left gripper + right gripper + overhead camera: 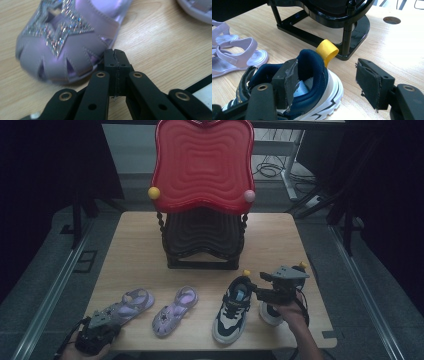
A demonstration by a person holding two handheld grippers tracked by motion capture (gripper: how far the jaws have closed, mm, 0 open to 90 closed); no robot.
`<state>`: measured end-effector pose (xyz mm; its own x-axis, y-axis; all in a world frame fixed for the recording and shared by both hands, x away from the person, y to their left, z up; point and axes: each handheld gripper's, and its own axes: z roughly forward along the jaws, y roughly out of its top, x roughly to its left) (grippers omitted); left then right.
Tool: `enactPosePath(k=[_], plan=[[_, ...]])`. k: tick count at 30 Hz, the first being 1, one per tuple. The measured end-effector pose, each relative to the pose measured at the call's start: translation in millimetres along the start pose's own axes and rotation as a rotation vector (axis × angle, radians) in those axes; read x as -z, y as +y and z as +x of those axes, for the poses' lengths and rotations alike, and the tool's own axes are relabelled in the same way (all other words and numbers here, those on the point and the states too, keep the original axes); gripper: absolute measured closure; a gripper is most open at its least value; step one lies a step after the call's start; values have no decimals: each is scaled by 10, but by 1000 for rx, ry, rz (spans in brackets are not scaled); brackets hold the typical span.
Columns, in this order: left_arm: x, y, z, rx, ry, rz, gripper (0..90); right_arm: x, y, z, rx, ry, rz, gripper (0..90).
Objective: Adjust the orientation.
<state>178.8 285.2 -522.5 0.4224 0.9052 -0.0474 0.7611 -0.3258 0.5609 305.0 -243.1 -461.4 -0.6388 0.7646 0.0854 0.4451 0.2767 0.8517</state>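
Right tool [261, 287] stands with jaws apart astride the heel collar of the navy sneaker [312, 82] at the desk's [140, 250] near right, apparently ready to grip, while left tool [115, 58], jaws together and empty, rests beside the near-left lilac sandal [65, 42]

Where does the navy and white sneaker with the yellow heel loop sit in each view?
High view: the navy sneaker lies at bottom centre-right, heel toward the black rack, beside the right tongs.
Left gripper view: not in it; a purple sandal lies ahead of the shut left tongs.
Right gripper view: its heel is at lower centre, one open pad inside the collar.
Shared landmark: the purple sandals.
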Motion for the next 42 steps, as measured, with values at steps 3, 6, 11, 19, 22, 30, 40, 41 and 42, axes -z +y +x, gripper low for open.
enactPosePath(k=[3, 6, 11, 19, 22, 30, 40, 41, 42], plan=[[16, -21, 57, 14, 10, 2, 900, -4, -1, -2, -2, -1, 1, 336], [40, -34, 121, 25, 21, 10, 899, -7, -2, 1, 1, 0, 1, 336], [54, -44, 234, 48, 6, 9, 899, -6, -3, 0, 1, -1, 1, 335], [45, -19, 340, 71, -1, 2, 899, 5, -6, -6, 1, 1, -4, 336], [49, -5, 398, 86, -19, -7, 899, 5, -8, -6, 1, 0, -2, 335], [13, 44, 487, 100, -3, -4, 897, 0, -13, -9, -1, -2, 1, 336], [-95, 258, 647, 91, 7, 7, 898, -15, -18, -12, -4, 2, 6, 336], [-110, 279, 662, 90, 6, 12, 899, -16, -19, -13, -5, 2, 7, 336], [-122, 298, 680, 89, 3, 13, 899, -17, -19, -13, -6, 1, 7, 336]])
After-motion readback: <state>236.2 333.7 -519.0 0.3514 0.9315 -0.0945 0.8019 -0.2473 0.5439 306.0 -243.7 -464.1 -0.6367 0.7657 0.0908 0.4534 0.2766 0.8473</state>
